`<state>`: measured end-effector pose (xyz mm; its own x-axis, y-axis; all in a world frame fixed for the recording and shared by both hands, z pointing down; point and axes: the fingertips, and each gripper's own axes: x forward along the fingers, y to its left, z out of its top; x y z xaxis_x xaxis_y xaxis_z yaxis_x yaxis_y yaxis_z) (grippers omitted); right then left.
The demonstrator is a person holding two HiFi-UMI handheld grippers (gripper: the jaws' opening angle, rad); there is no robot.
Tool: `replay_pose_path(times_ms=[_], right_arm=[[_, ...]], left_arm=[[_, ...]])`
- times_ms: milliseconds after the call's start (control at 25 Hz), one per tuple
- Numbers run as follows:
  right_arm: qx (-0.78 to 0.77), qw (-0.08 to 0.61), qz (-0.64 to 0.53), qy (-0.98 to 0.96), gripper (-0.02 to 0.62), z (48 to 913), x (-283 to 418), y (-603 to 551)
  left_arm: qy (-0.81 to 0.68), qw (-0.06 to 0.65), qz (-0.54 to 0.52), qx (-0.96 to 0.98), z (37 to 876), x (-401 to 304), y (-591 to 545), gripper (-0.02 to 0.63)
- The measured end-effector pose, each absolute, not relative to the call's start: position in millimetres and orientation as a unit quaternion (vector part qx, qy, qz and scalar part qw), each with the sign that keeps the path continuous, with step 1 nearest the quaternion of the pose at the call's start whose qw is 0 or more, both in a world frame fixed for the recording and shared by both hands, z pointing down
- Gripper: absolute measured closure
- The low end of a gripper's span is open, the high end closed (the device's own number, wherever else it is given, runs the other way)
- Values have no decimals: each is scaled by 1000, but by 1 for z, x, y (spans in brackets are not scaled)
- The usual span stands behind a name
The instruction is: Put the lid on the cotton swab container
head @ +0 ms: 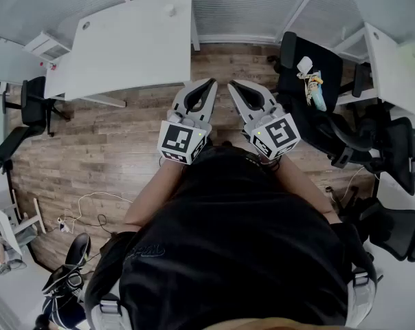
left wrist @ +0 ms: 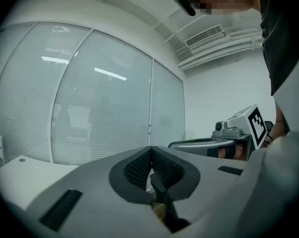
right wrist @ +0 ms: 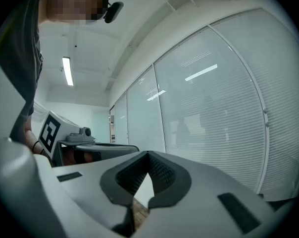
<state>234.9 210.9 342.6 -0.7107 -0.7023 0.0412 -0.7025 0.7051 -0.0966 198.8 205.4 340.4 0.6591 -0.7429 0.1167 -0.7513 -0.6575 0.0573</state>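
Observation:
No cotton swab container or lid shows in any view. In the head view I hold both grippers side by side in front of my chest, level, over a wooden floor. My left gripper (head: 209, 83) is shut with nothing between its tips. My right gripper (head: 233, 85) is shut too and holds nothing. In the left gripper view the left gripper (left wrist: 150, 148) has its jaws met at the tip, with the right gripper's marker cube (left wrist: 256, 122) off to the right. In the right gripper view the right gripper (right wrist: 148, 153) is closed, with the left gripper's cube (right wrist: 51, 131) at the left.
A white table (head: 135, 43) stands ahead on the wooden floor (head: 125, 150). Black office chairs (head: 310, 74) stand to the right, one with small items on its seat. Another chair (head: 29, 108) is at the left, and cables (head: 84, 212) lie on the floor. Blinds-covered glass walls (left wrist: 105, 118) stand beyond.

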Motion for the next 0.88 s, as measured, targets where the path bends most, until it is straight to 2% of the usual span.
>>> replay_pose_path(times_ms=[440, 880], right_arm=[[377, 1, 64, -924, 573, 350, 228, 197], [364, -19, 66, -929, 572, 350, 193, 133]], left_arm=[[-395, 59, 41, 916, 347, 196, 192, 591], [-391, 61, 23, 918, 350, 161, 128, 591]])
